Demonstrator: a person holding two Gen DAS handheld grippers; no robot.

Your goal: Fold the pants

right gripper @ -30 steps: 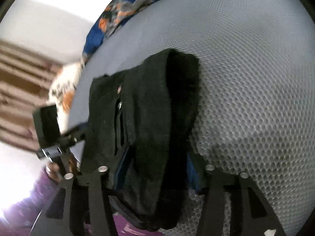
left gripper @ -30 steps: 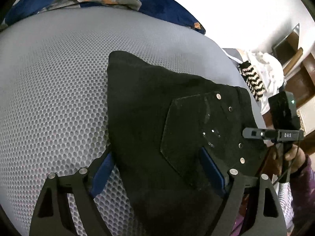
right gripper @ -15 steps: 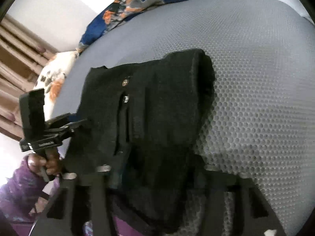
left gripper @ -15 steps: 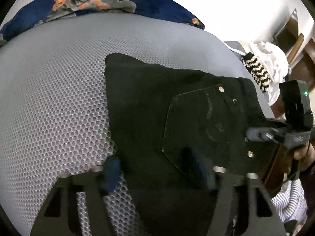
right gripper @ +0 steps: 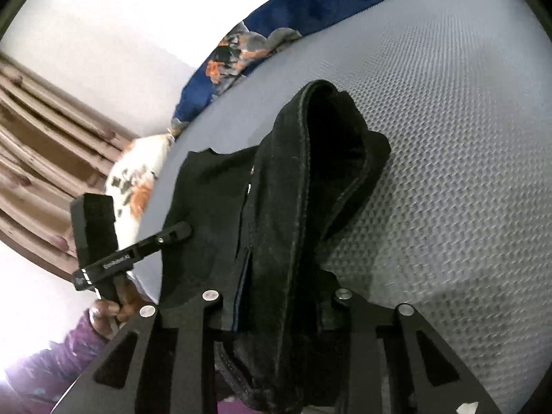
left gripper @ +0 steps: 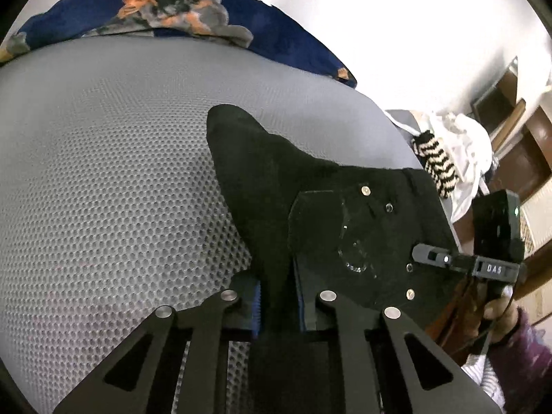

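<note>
The black pants (left gripper: 276, 179) lie folded on a grey mesh mattress (left gripper: 120, 172), their back pocket (left gripper: 352, 238) with metal rivets facing up. My left gripper (left gripper: 277, 296) is shut on a ridge of the pants' near edge. In the right wrist view the pants (right gripper: 310, 179) bunch up in a thick fold and my right gripper (right gripper: 279, 307) is shut on that fold. Each view shows the other gripper held at the far side of the pants: the right one (left gripper: 483, 265) and the left one (right gripper: 114, 252).
A dark blue floral blanket (left gripper: 165, 13) lies along the mattress's far edge. A black-and-white striped cloth (left gripper: 434, 162) and white clothes (left gripper: 462, 141) lie beyond the right edge. A floral pillow (right gripper: 138, 179) and a wooden headboard (right gripper: 41, 151) are at the left.
My left gripper has closed from open onto the pants' edge, pulling the cloth into a ridge. My right gripper has tightened on the fold and lifted it.
</note>
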